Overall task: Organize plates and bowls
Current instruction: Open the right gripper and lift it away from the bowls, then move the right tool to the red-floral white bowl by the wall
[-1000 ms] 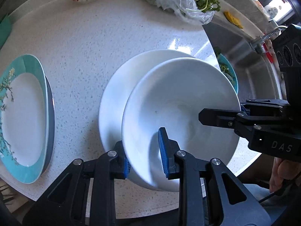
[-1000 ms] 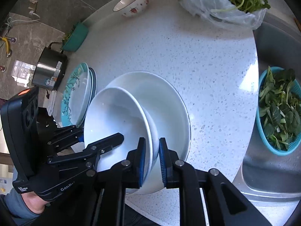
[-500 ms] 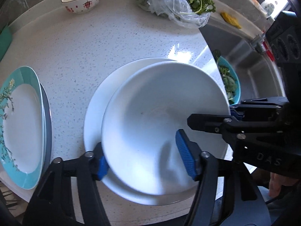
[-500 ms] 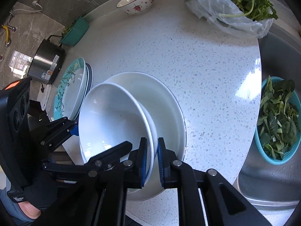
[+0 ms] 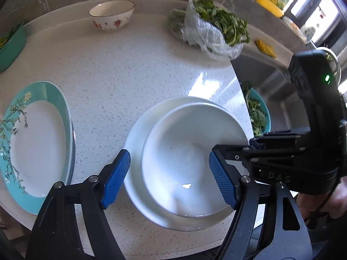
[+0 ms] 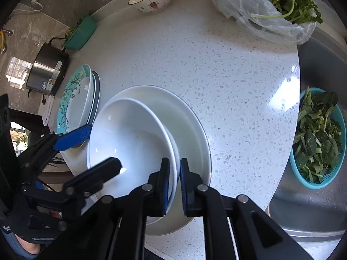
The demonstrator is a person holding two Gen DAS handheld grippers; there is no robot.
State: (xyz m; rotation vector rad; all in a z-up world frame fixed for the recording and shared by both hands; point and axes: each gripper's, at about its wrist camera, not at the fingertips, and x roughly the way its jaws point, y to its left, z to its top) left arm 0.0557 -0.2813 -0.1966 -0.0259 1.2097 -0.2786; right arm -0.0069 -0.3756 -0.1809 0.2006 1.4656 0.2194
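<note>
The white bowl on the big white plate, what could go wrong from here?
1. Only the right gripper pinches the white bowl, by one edge; with the left gripper opening clear of it, the bowl could tip or slip.
2. The bowl sits off-centre on the large white plate, which lies near the counter's front edge; a tug could drag both toward it.

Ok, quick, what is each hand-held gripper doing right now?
Left hand-held gripper: jaws opening, nothing gripped; it hangs over the white bowl.
Right hand-held gripper: shut on the white bowl's rim.
</note>
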